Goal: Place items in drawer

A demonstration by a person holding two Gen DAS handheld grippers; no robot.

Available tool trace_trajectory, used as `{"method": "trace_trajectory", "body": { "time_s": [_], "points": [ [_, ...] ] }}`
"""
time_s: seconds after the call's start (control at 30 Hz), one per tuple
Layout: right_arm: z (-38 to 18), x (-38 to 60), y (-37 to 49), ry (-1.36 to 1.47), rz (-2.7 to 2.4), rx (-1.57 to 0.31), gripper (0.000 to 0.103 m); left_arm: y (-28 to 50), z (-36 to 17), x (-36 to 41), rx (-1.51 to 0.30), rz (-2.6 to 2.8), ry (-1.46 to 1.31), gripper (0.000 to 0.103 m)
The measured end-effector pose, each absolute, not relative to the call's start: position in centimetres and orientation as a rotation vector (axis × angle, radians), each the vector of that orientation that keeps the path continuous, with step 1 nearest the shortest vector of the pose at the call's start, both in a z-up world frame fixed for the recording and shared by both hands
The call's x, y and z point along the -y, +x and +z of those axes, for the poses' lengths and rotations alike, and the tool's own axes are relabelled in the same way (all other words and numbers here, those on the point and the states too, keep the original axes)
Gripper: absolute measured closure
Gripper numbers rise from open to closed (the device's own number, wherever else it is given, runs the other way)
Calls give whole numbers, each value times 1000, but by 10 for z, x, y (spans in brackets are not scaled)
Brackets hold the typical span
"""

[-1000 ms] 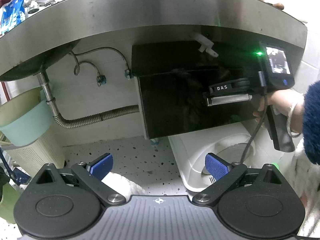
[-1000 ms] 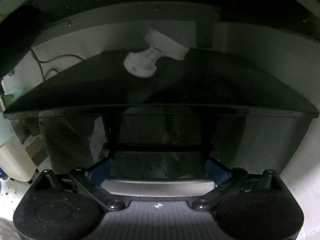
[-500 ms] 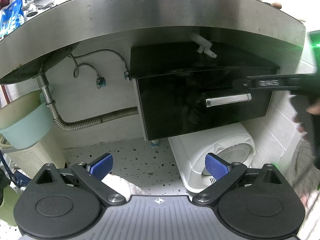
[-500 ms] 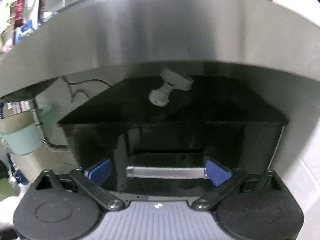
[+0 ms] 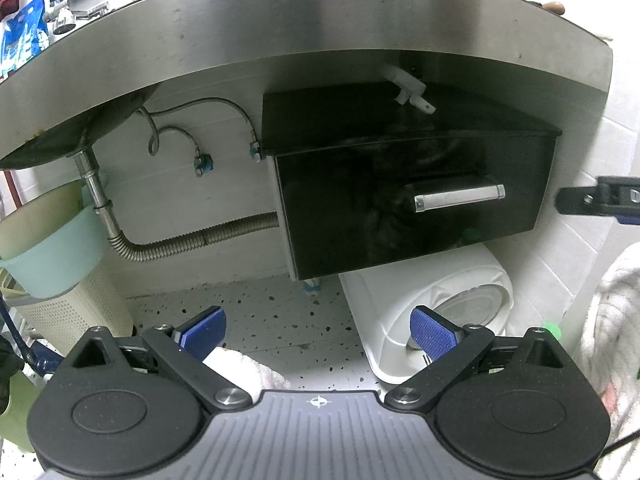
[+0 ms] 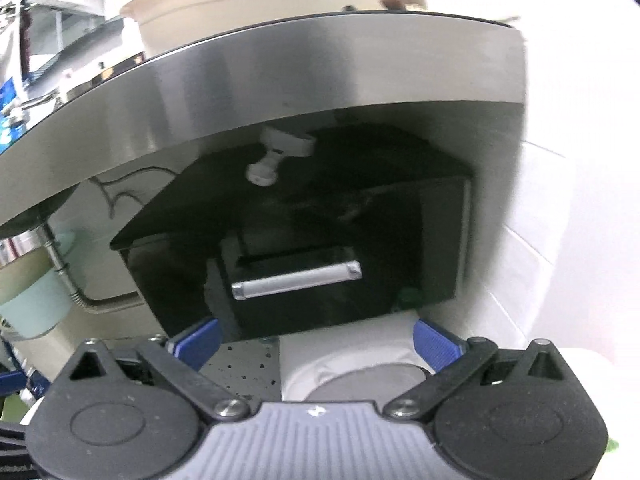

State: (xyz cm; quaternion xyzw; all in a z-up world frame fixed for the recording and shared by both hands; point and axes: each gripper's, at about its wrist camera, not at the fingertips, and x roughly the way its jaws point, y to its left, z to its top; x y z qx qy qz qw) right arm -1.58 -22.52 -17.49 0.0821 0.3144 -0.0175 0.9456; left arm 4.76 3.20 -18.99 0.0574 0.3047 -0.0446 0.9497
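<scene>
A glossy black drawer (image 5: 400, 208) (image 6: 304, 248) hangs shut under a steel counter (image 5: 320, 24) (image 6: 280, 92). Its silver handle (image 5: 460, 198) (image 6: 296, 280) runs across the front. My left gripper (image 5: 318, 330) stands open and empty, well back from the drawer and below it. My right gripper (image 6: 316, 340) is also open and empty, below and in front of the handle, apart from it. In the left wrist view the right gripper's tip (image 5: 600, 200) shows at the right edge, beside the drawer. No item for the drawer is in either gripper.
A white rounded appliance (image 5: 432, 308) (image 6: 344, 364) sits on the speckled floor (image 5: 260, 312) under the drawer. A steel drain pipe (image 5: 160, 244), a pale green basin (image 5: 48, 248) and a cream basket (image 5: 76, 312) stand at left. White towelling (image 5: 612, 312) is at right.
My right gripper has drawn back from the drawer's handle and moved away to the right. The drawer front now sits flush, shut. My left gripper has stayed put.
</scene>
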Motion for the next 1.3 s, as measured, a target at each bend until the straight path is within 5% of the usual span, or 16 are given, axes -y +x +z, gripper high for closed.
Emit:
{"method": "trace_trajectory", "body": {
  "time_s": [1.3],
  "points": [
    [-107, 207, -36, -7, -52, -755, 0, 33, -145, -15, -628, -87, 151, 5]
  ]
}}
